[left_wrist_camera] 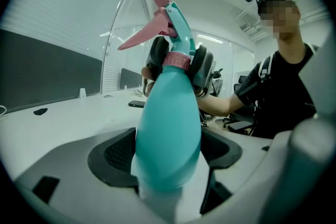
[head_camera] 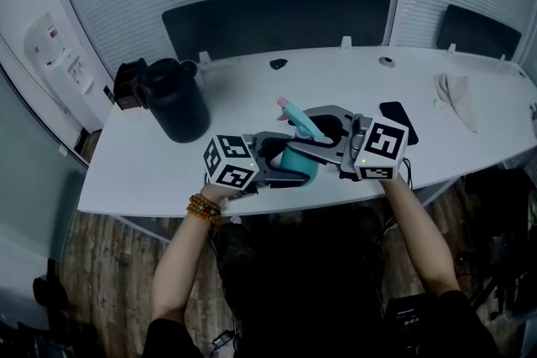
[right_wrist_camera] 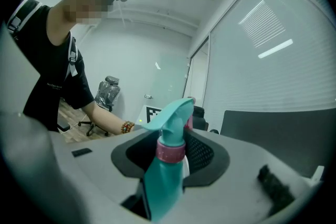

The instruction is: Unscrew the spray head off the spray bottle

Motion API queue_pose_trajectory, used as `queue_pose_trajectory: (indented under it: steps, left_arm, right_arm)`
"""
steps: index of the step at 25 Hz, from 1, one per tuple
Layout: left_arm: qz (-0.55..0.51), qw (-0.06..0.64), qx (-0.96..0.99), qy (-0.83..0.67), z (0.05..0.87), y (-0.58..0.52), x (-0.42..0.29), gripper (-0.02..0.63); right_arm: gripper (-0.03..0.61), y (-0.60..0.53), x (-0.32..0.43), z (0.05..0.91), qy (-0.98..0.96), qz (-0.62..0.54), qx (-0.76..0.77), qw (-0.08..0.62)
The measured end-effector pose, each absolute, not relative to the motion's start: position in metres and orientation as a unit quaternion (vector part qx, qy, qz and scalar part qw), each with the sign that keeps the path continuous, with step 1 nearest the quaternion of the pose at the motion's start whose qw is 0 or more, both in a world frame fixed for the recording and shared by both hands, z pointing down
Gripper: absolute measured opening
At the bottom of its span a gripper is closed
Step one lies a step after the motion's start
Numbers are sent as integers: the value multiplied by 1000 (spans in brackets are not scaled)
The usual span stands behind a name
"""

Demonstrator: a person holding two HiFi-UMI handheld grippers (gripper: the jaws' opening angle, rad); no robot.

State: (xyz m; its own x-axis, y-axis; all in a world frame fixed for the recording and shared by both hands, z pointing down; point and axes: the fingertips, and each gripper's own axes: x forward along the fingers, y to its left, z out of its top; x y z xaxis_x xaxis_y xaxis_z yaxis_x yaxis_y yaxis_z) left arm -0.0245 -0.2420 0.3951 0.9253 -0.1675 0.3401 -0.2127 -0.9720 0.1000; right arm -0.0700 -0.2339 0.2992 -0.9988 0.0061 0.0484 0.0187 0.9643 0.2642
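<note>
Centre of the head view, over the near edge of a white table (head_camera: 252, 96): a teal spray bottle (head_camera: 299, 162) of smooth, tapering plastic, its long axis tilted toward the upper left; the left gripper (head_camera: 281, 169), reaching from lower left, pinches its rounded body; the right gripper (head_camera: 325, 132), reaching from the right, sits nearer the top, dark textured pads closed on the pink collar (right_wrist_camera: 170, 151) beneath the beaked spray head (head_camera: 295, 115).

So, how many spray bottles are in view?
1. The teal spray bottle, held by the left gripper and right gripper above the table. The black jug might hide another.
</note>
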Motion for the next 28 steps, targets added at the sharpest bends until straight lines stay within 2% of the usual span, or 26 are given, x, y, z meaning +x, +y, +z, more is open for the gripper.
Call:
queue_pose_trajectory:
  steps: [5, 10, 14, 23, 25, 28]
  left_arm:
    - [169, 65, 981, -74, 396, -235, -22, 374]
    - [175, 47, 983, 33, 396, -204, -13, 374]
    - [149, 32, 984, 93, 387, -186, -17, 374]
    - [97, 94, 957, 257, 368, -119, -16, 374]
    - [104, 97, 954, 265, 369, -115, -15, 374]
    - [137, 54, 968, 204, 380, -133, -14, 374]
  right_arm:
    - [127, -226, -70, 300, -992, -114, -45, 22]
    - [127, -191, -74, 298, -975, -103, -194, 16]
    - [127, -174, -70, 288, -957, -54, -285, -25]
    - [127, -125, -62, 272, -923, -39, -379, -61]
    - [127, -122, -59, 267, -919, -36, -385, -71]
    - [127, -133, -53, 256, -922, -22, -374, -94]
